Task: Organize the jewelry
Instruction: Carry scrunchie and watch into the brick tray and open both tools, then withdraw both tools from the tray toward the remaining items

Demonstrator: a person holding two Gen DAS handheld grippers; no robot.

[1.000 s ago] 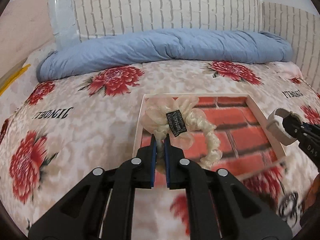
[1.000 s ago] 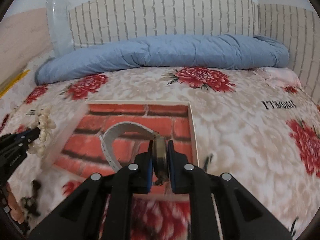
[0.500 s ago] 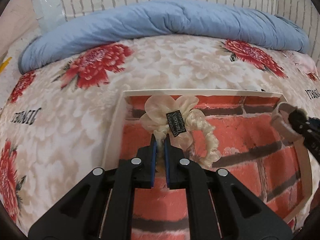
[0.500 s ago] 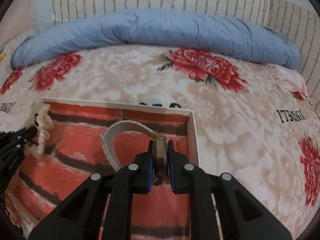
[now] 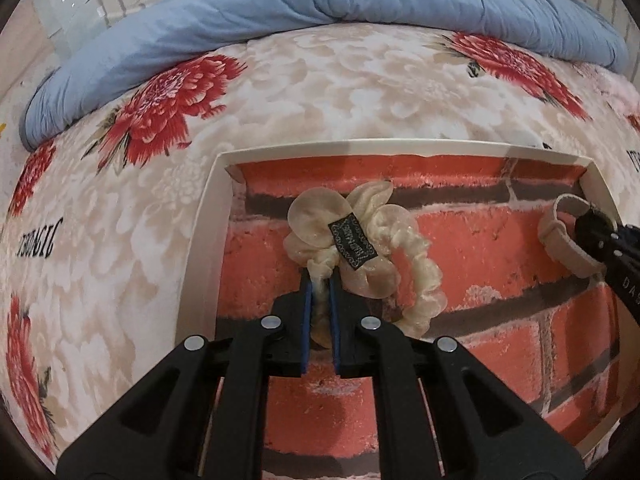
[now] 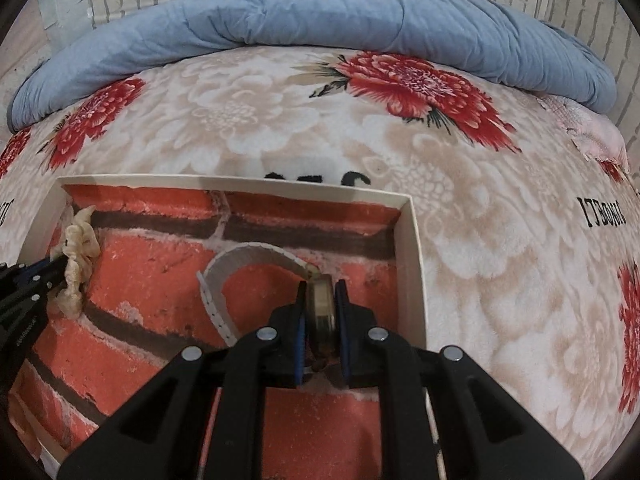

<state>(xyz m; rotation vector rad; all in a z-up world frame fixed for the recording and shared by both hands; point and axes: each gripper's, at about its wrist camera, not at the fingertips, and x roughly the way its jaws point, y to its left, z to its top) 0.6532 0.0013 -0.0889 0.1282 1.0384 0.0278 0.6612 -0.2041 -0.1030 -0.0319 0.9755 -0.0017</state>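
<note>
Scrunchie (image 5: 360, 248), cream with a black tag, hangs over the left part of a shallow brick-printed box (image 5: 204, 232), pinched between the left tongs (image 5: 320, 284). Over the box's right part, the right tongs (image 6: 321, 292) are clamped on the case of a watch (image 6: 322, 312), its pale strap (image 6: 248, 254) arching out left. The box lies on a flowered bed (image 6: 248, 108), with a blue quilt (image 6: 320, 20) beyond.

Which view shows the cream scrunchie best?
The left wrist view: the cream scrunchie shows nearly whole, black label included, pinched in the left tool over the box. The right wrist view shows only a ruffled strip at its left edge.
</note>
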